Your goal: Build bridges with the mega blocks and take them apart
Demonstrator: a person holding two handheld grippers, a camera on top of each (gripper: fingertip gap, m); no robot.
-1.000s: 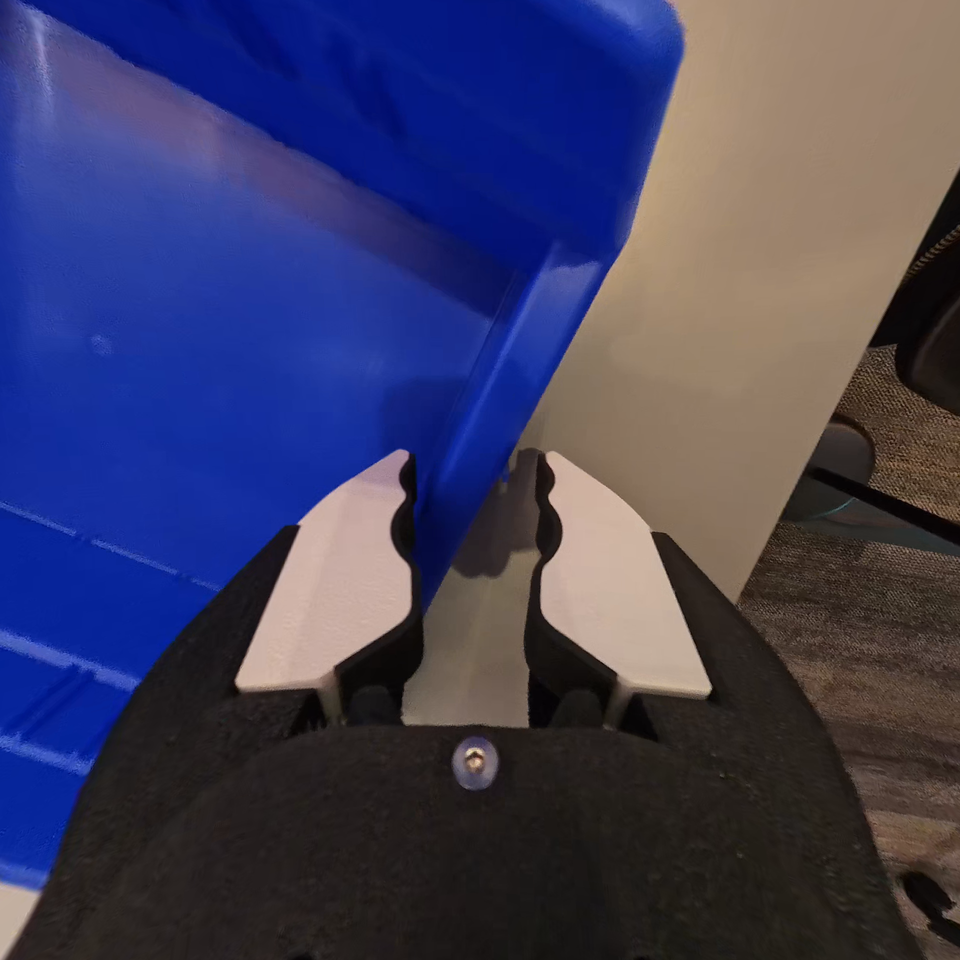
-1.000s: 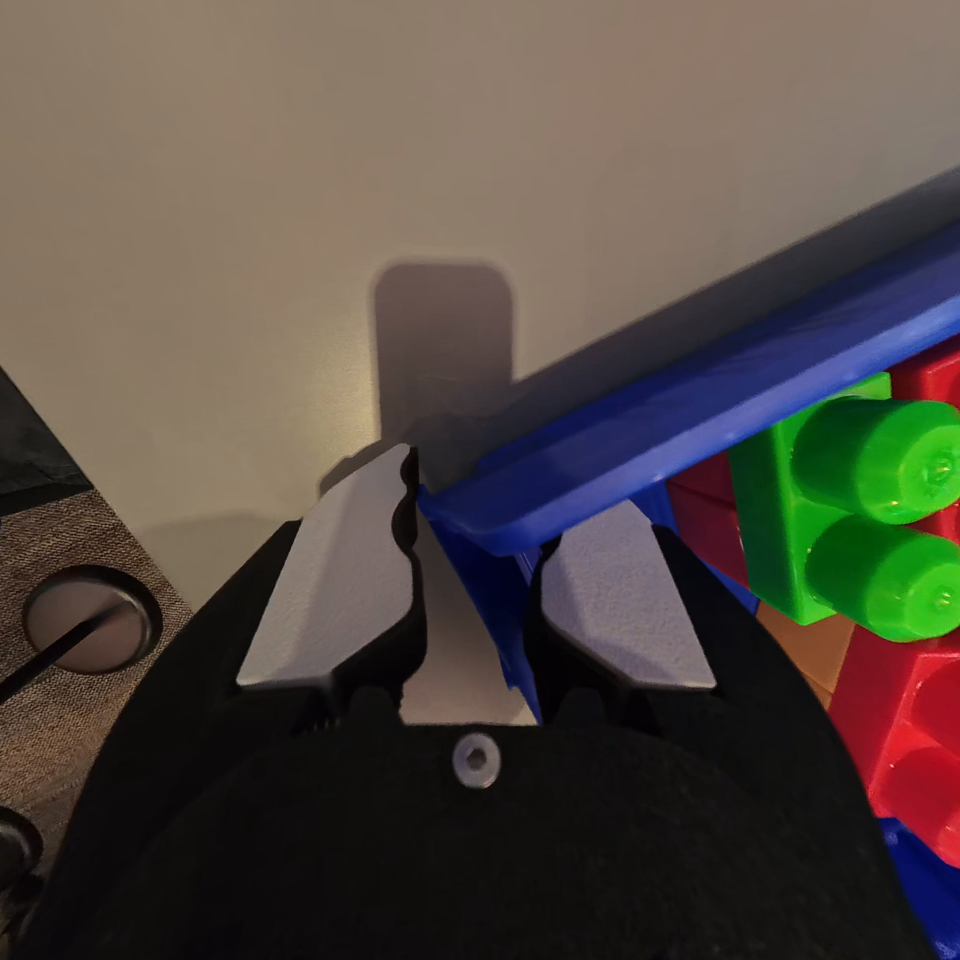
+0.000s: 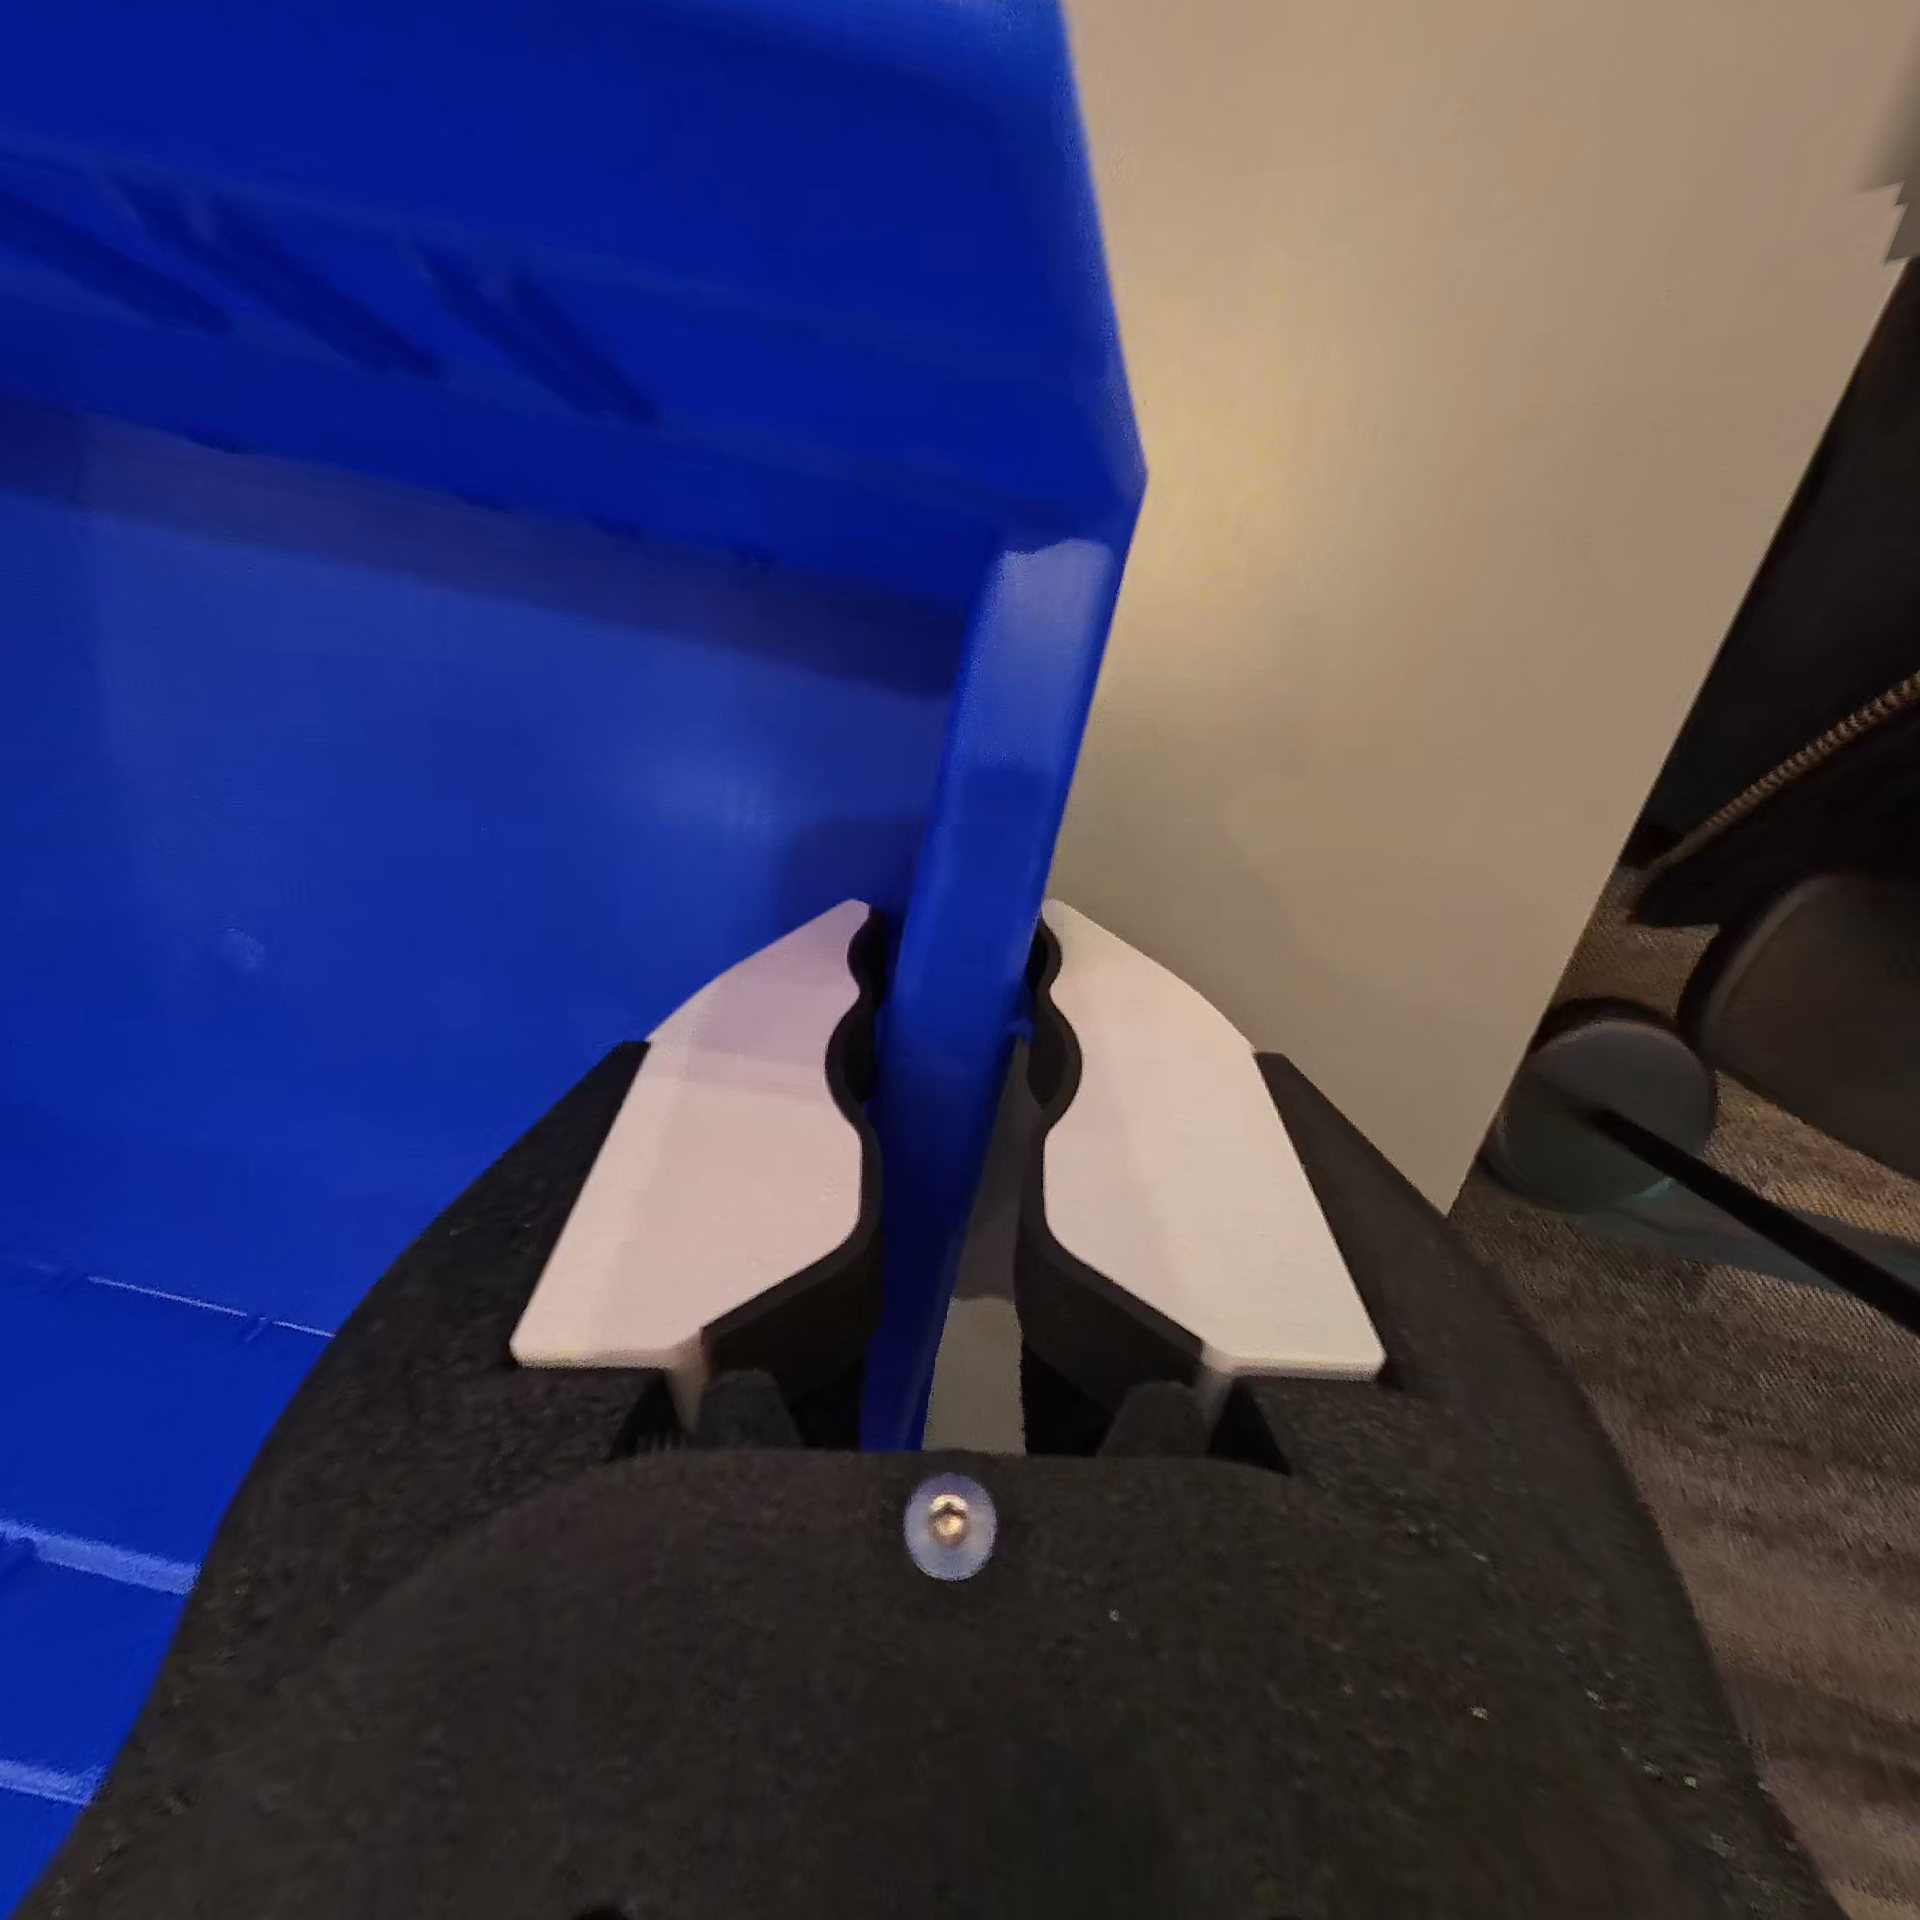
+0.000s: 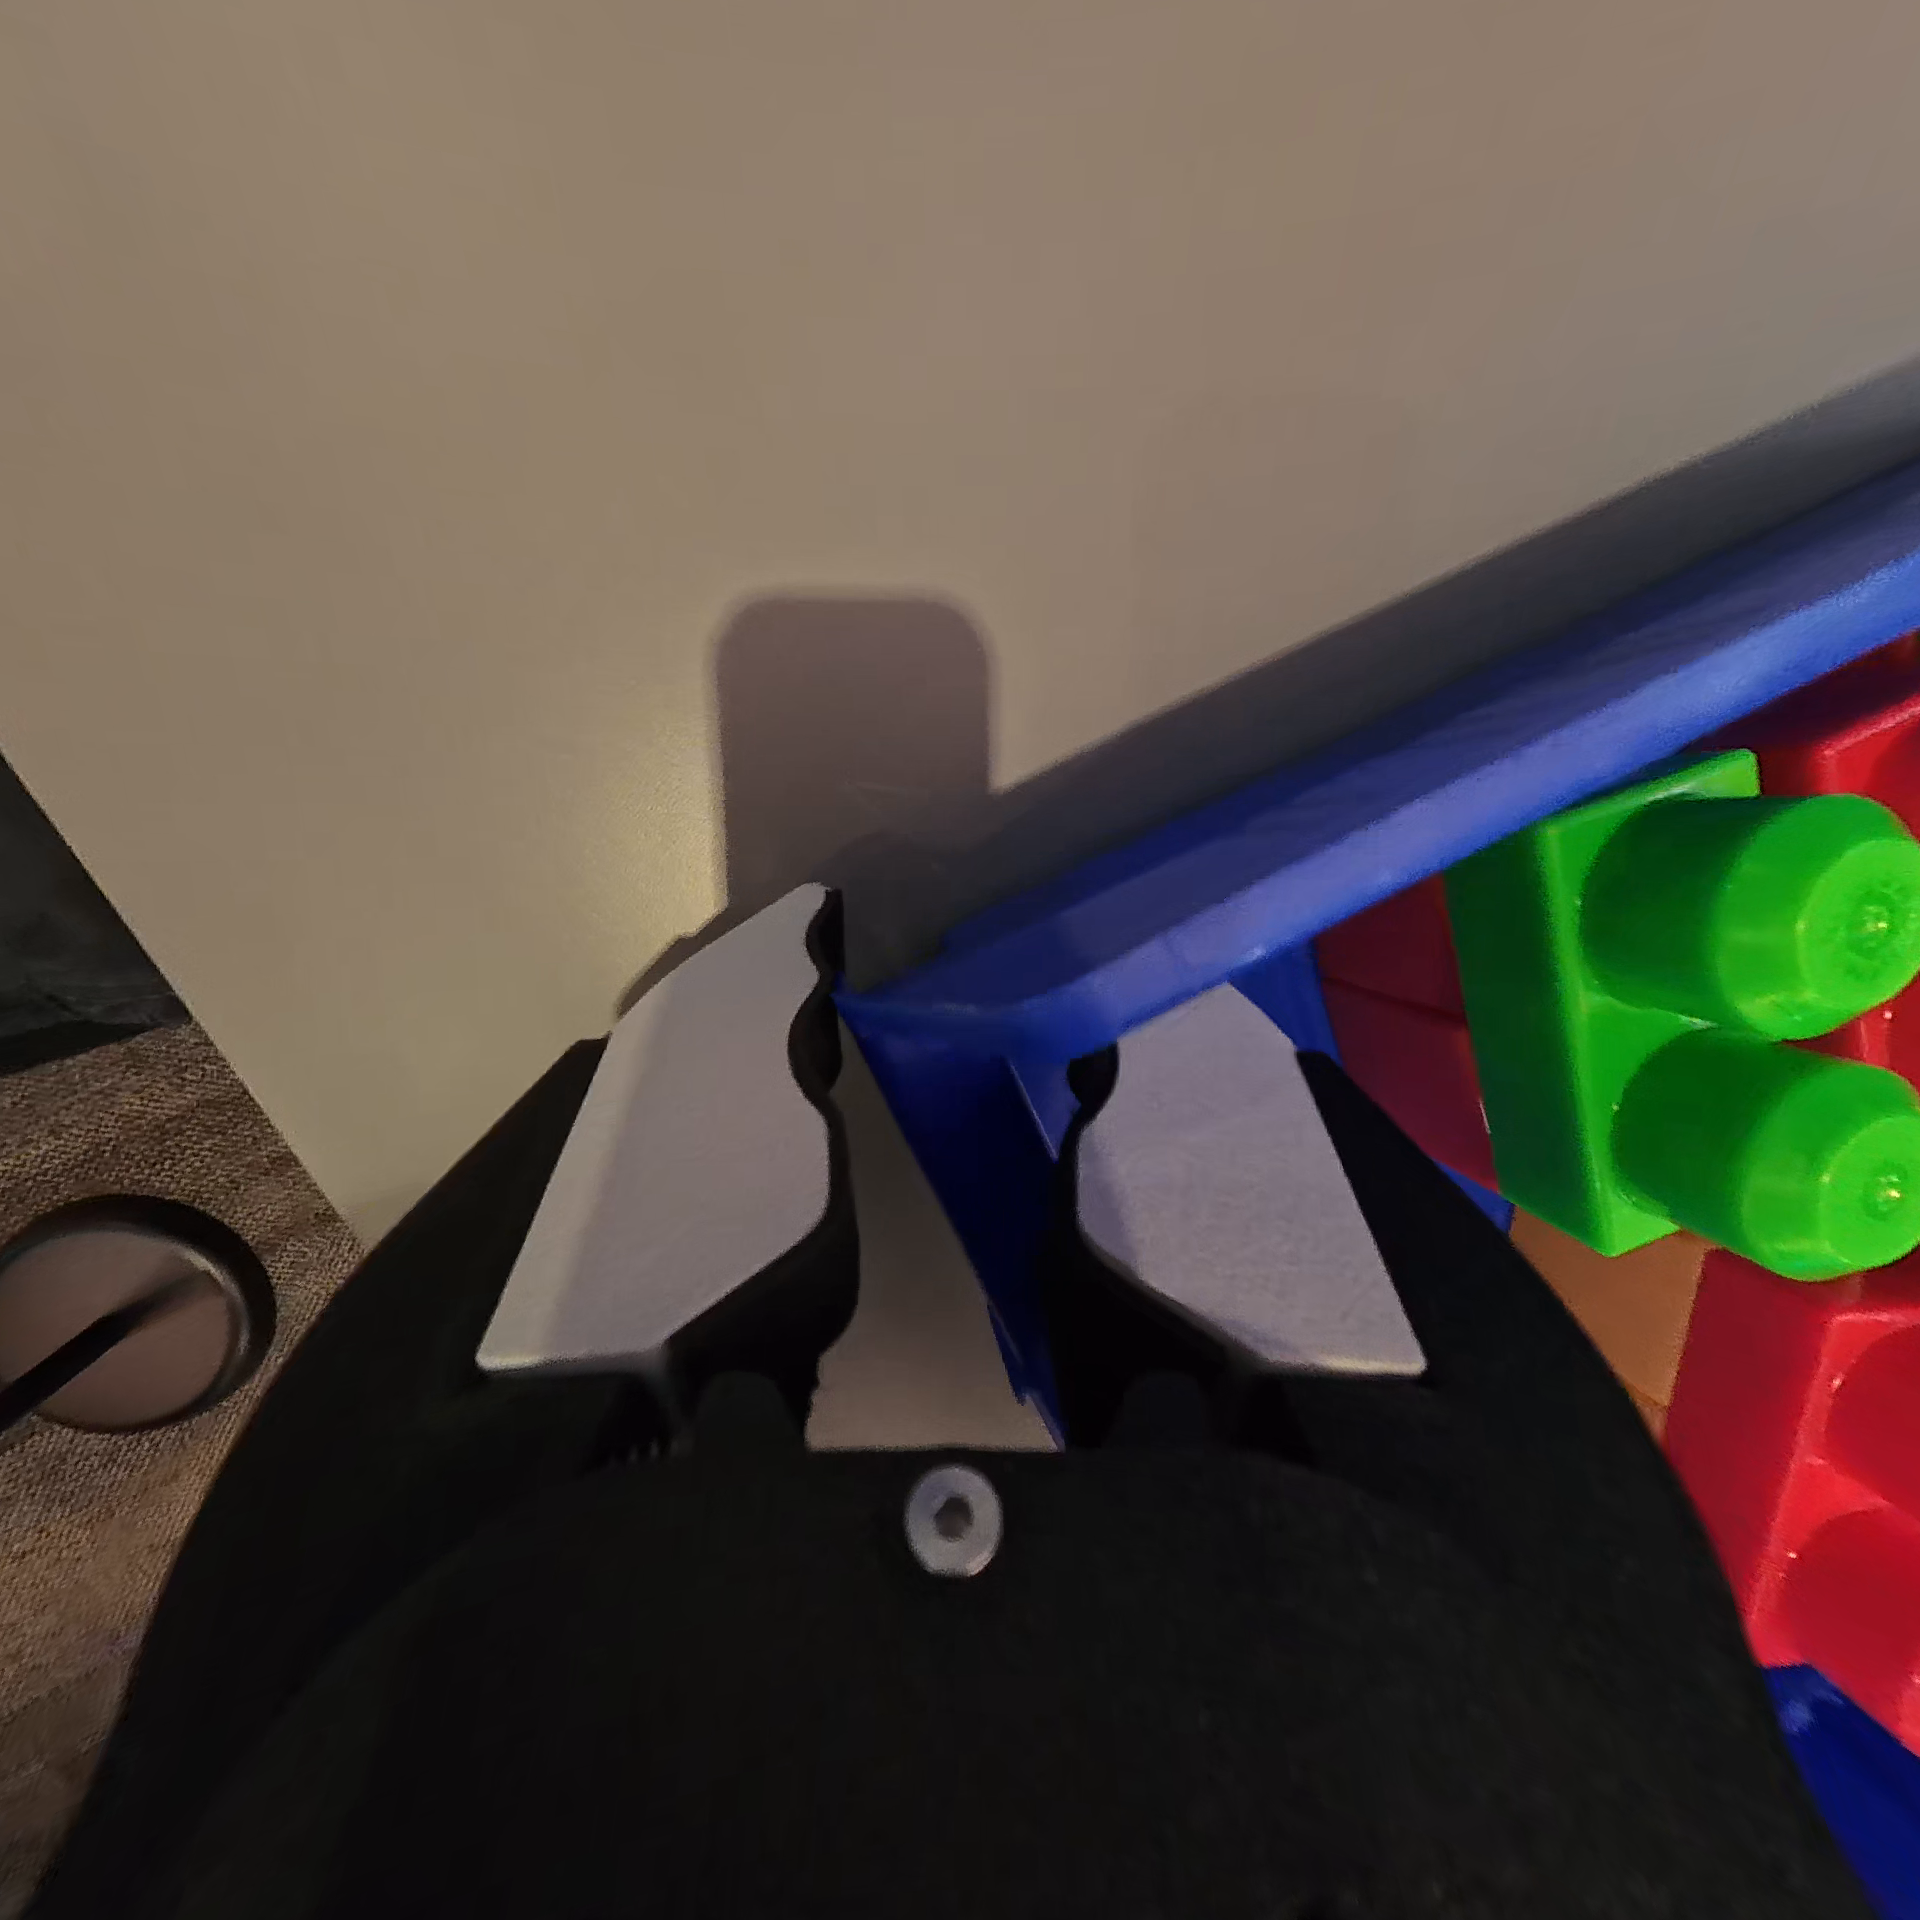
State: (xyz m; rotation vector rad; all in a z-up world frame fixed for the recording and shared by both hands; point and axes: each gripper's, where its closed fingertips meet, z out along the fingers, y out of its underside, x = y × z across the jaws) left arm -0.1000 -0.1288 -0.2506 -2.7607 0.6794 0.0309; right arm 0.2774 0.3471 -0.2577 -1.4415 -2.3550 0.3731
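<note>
Left wrist view: left gripper [image 3: 954, 1039] jaws clamped on the blue bin [image 3: 468, 831] rim. Right gripper [image 4: 951, 1049] jaws grip its corner; green block [image 4: 1621, 1039] and red blocks [image 4: 1829, 1475] lie inside, above the worktop [image 4: 935, 364].

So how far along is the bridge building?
No bridge shows yet. The left claw and right claw each straddle the blue bin rim. The green block and red blocks sit loose inside, so all building and dismantling remains.
</note>
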